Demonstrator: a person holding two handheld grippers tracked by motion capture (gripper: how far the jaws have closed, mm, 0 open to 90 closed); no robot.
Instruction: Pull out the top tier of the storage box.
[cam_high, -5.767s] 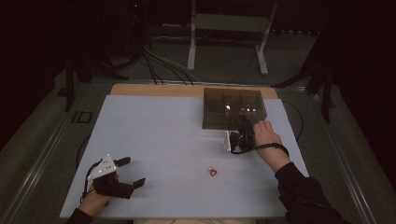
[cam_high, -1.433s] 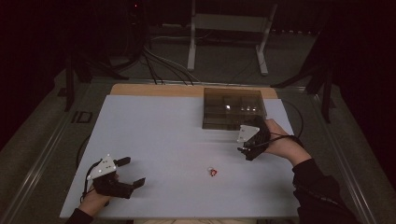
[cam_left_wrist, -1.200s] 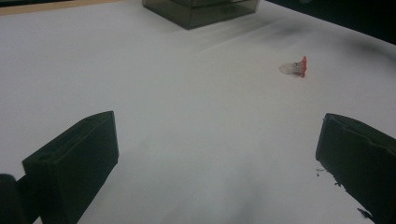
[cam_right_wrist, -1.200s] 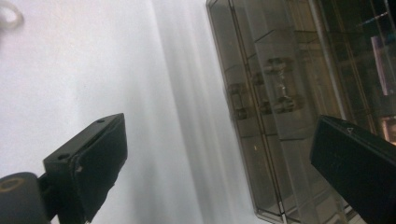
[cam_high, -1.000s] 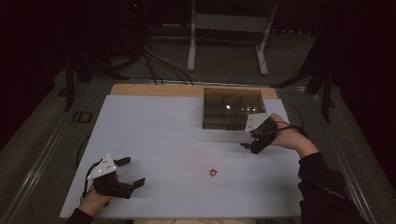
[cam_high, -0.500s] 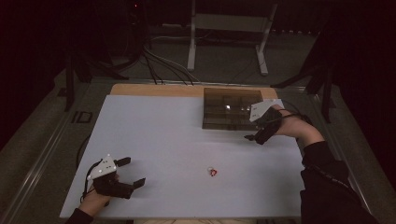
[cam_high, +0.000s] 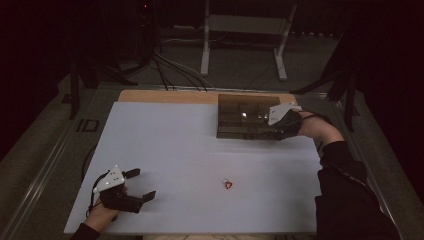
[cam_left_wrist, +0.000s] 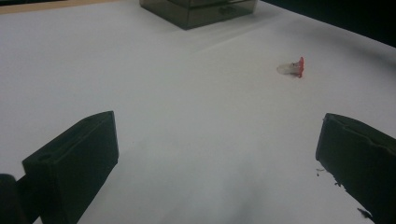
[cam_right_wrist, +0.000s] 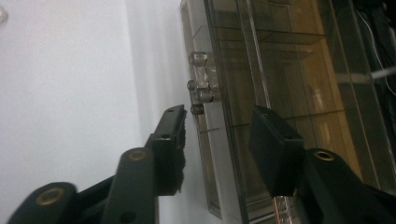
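Far right of the white table (cam_high: 165, 145), by the back edge: the smoked compartment box (cam_high: 245, 117), lid down, with a small clear latch (cam_right_wrist: 201, 88) on its near wall. Right at that wall, the right gripper (cam_right_wrist: 219, 119), jaws parted and holding nothing, one jaw outside the wall just below the latch, the other over the lid. Looks like a bid to work the latch or lift the lid, so slide along the wall until the latch sits squarely between the pads, then close gently. Pinch the latch alone, not wall and lid together, since that would likely clamp the box shut. Lift slowly and watch for the light box sliding on the smooth surface. Well apart, toward the near middle of the table, a small red and clear piece (cam_high: 227, 184), untouched. Near the front left corner, the left gripper (cam_high: 141, 184), wide open and empty, low over the table; bring across to steady the box if needed.
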